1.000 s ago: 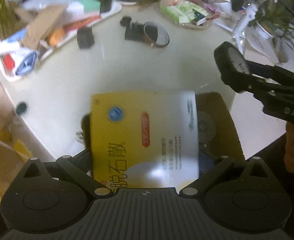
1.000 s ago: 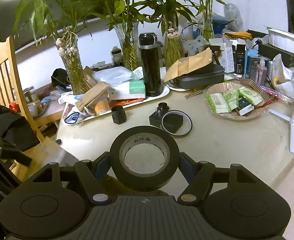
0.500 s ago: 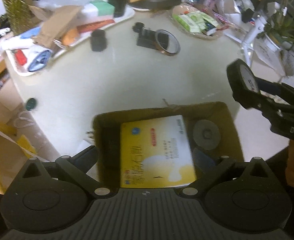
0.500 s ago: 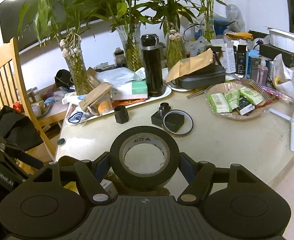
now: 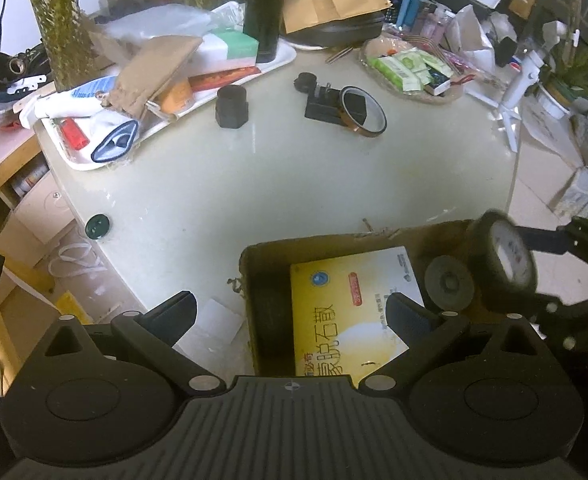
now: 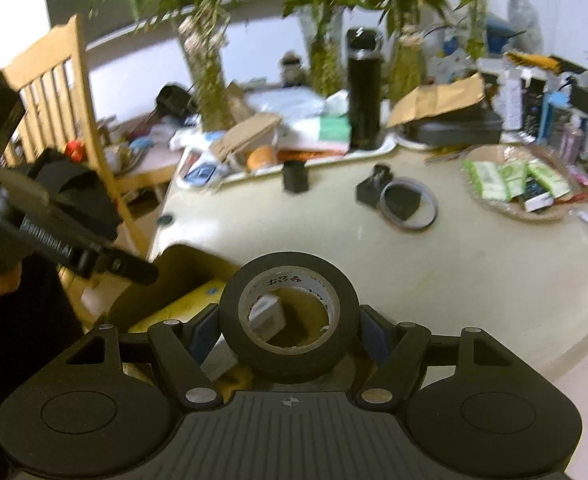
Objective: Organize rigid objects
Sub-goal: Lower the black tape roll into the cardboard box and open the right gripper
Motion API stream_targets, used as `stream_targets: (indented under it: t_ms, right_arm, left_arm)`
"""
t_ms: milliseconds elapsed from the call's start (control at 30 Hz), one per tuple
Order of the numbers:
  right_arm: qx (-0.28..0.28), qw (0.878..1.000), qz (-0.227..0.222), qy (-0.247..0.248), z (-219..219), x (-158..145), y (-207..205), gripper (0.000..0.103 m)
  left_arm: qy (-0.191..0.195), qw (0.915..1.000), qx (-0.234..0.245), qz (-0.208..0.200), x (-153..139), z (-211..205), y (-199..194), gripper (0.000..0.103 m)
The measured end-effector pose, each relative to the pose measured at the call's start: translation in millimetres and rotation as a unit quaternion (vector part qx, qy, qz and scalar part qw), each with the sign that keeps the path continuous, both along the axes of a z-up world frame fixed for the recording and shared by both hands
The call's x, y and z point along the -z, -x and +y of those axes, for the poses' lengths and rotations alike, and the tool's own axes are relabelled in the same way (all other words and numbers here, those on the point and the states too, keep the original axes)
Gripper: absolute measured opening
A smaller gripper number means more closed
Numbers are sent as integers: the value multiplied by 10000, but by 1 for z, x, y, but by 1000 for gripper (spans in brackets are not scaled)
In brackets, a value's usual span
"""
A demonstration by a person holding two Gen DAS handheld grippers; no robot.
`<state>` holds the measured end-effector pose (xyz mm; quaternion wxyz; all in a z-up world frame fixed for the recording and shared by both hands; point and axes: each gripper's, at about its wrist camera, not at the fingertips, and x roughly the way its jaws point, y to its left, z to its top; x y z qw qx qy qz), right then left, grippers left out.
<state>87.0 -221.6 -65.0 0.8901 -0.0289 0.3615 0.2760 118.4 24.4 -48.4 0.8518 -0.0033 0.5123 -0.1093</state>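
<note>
A brown cardboard box (image 5: 334, 240) sits at the table's near edge. In it lie a yellow packet (image 5: 350, 304), a grey disc (image 5: 448, 280) and a dark roll (image 5: 270, 320). My left gripper (image 5: 290, 312) hovers over the box, open and empty. My right gripper (image 6: 290, 326) is shut on a black tape roll (image 6: 294, 366). In the left wrist view that tape roll (image 5: 502, 268) hangs over the box's right rim. In the right wrist view the box (image 6: 182, 268) lies just below and left of the roll.
Farther back on the table stand a black hexagonal block (image 5: 232, 106), a black charger with an amber tape ring (image 5: 364, 110), a cluttered white tray (image 5: 94, 160), a black flask (image 5: 264, 8) and a basket of packets (image 5: 414, 68). A wooden chair (image 6: 66, 92) stands on the left.
My left gripper let go of the yellow packet, which now lies in the box, and drew back. My right gripper carried the tape roll in over the box and tipped downward.
</note>
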Motion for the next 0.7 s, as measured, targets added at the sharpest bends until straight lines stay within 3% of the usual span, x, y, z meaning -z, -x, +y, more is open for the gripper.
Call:
stream_targets:
  t_ms: [67,133,700]
  right_arm:
    - [-44,9999,-10,114,3,1,2,91]
    - [-85,9999,-57,71,2,0,3,97]
    - [314,9992,-145,179,0,2,-5,100]
  left_arm:
    - [12,10000,19,-19,1,-1,1,103]
    - [37,10000,17,-45,2,-2,2,103]
    - [113,9996,28,-276,1,0,6,103]
